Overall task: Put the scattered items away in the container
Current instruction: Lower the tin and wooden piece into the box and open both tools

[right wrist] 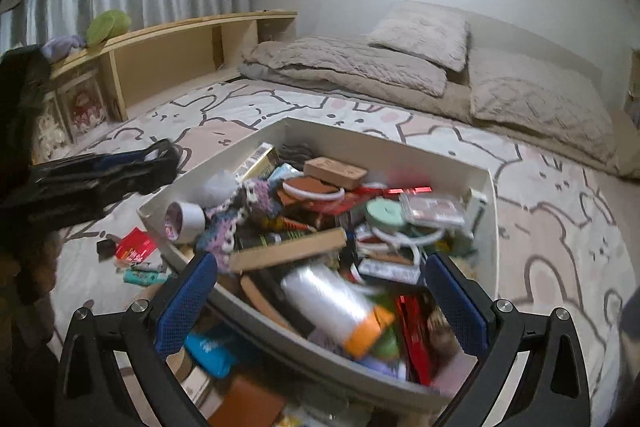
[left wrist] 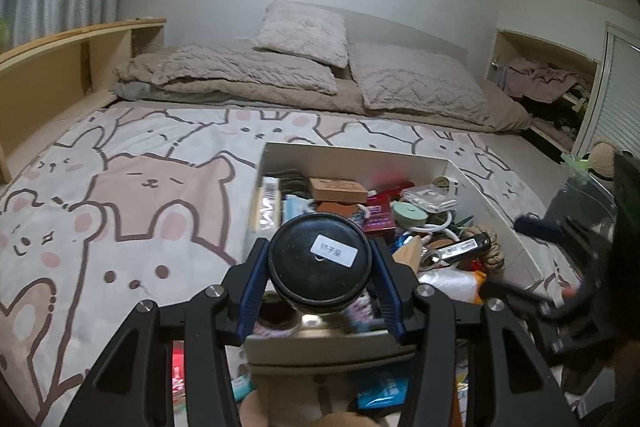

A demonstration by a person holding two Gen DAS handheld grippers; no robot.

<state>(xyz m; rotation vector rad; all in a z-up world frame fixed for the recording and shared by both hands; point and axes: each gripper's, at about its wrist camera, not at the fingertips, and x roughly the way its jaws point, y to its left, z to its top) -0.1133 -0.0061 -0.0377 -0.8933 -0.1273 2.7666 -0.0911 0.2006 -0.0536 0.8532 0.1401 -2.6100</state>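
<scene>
Pinching the round black labelled jar [left wrist: 319,262] between its blue pads, the left gripper [left wrist: 320,291] hovers above the near wall of the white cardboard box [left wrist: 360,157], whose clutter lies toward twelve o'clock, while the right gripper [right wrist: 320,303] hangs spread and empty

- The left gripper [left wrist: 320,263] was held level and pointed forward, its two blue-padded fingers [left wrist: 252,291] closed against the sides of a round black jar [left wrist: 320,261], which was gripped between them.
- The jar was carried above the near edge of the white box [left wrist: 360,157].
- The black linkage arms of the left gripper were spread wide at the bottom of its own view.
- The right gripper [right wrist: 320,301] was held over the near corner of the box, tilted downward.
- Its blue-padded fingers [right wrist: 186,307] were set wide apart, with nothing clamped between them.
- In the right wrist view, the left gripper was seen blurred at the left edge.
</scene>
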